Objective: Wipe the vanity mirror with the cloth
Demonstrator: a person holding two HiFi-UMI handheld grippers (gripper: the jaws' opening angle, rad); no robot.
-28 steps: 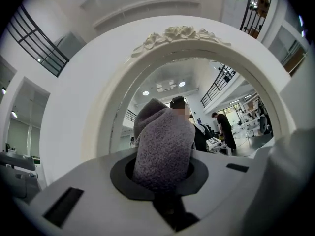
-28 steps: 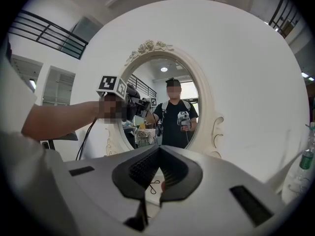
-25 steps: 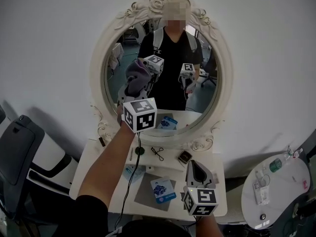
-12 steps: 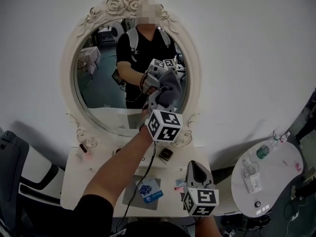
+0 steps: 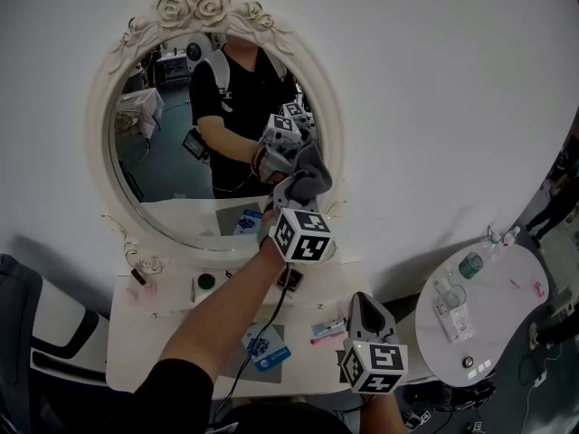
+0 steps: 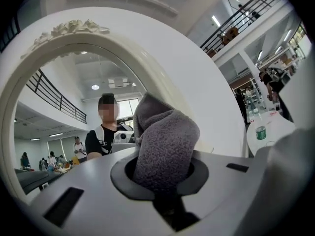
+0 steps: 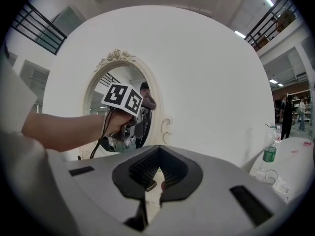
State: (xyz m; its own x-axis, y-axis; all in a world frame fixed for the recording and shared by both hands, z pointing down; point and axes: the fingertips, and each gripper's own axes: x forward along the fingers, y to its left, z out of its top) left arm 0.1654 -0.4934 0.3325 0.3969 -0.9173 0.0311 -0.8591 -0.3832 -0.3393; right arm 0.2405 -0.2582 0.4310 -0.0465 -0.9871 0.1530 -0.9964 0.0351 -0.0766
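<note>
An oval vanity mirror (image 5: 172, 152) in an ornate white frame (image 5: 194, 3) hangs on the white wall above a vanity table. My left gripper (image 5: 294, 188) is shut on a grey cloth (image 5: 308, 181) and holds it against the glass at the mirror's right edge. The left gripper view shows the bunched cloth (image 6: 162, 141) filling the jaws, with the mirror (image 6: 64, 112) behind it. My right gripper (image 5: 365, 307) hangs low over the table's right end, jaws together and holding nothing. From the right gripper view, the left gripper's marker cube (image 7: 122, 98) sits in front of the mirror (image 7: 115, 82).
The white vanity table (image 5: 172, 355) carries a blue packet (image 5: 267, 351), a pink item (image 5: 326, 334) and a small dark square object (image 5: 289, 278). A round white side table (image 5: 498, 315) with a bottle (image 5: 470, 265) stands at the right. A dark chair (image 5: 14, 333) sits at the left.
The left gripper has carried the cloth across the glass from the left part to the right edge. The head view has swung, so the mirror now sits further left. The right gripper stayed low.
</note>
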